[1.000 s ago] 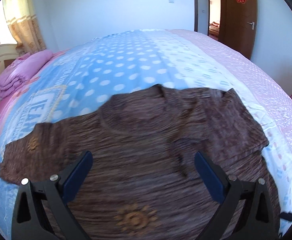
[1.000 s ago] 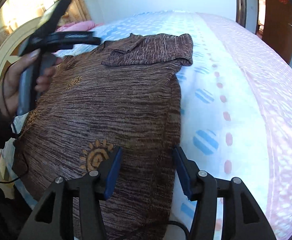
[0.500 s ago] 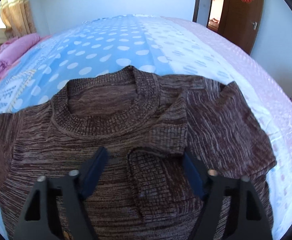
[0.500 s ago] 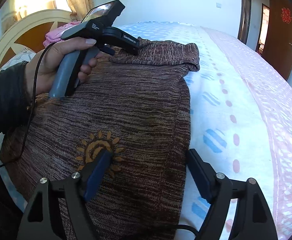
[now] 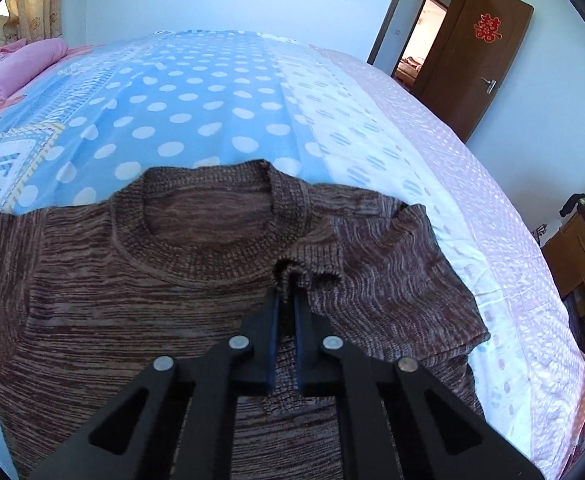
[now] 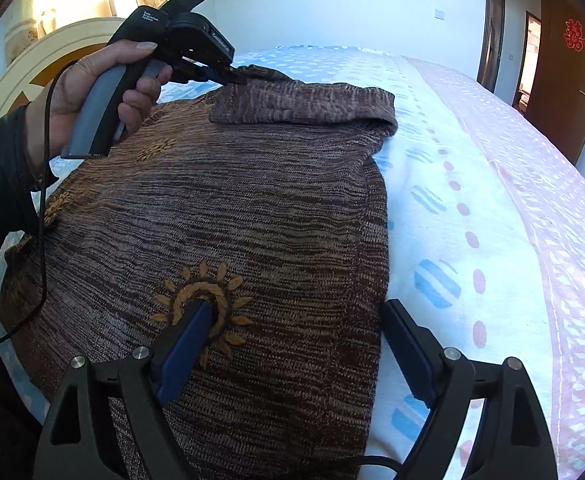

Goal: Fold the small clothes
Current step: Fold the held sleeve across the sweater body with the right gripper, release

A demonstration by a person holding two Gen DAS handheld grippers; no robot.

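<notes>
**Sleeve cuff pinched, fold in hand**

Sweater [image 6: 228,208] spread face up on bed [image 5: 196,92], collar [image 5: 208,248] toward the far side, hem toward the near edge. Right sleeve [image 6: 304,100] already doubled back across the chest, its cuff [image 5: 316,264] lying just beside the collar. Left sleeve stretched out flat toward the left edge of the left wrist view.

Left tool [image 5: 288,300]: clenched on the cuff, jaws pressed together with a ridge of knit bunched between the tips. Seen from the right wrist view as well, held in the left hand [image 6: 92,92] with its tips at the cuff, near the neckline.

Right tool [image 6: 292,320]: released, jaws spread wide, grasping nothing; one finger over the sunflower motif [image 6: 204,304], the other over the sweater's right edge where knit meets sheet. Cannot tell whether the tips touch the cloth.

Step in hand, as judged: tucking the right sleeve inward, early in the fold, body not yet folded, left sleeve not yet brought in.

Next move probably calls for:
- drawing the cuff to lie straight and flat along the body, then letting go;
- closing the right tool on the side edge near the hem so that both ends of that side travel together;
- keeping the lift low, since loose knit sags and drags the layer beneath.

Risk: pinching both layers at the cuff and pulling the chest out of shape.
</notes>
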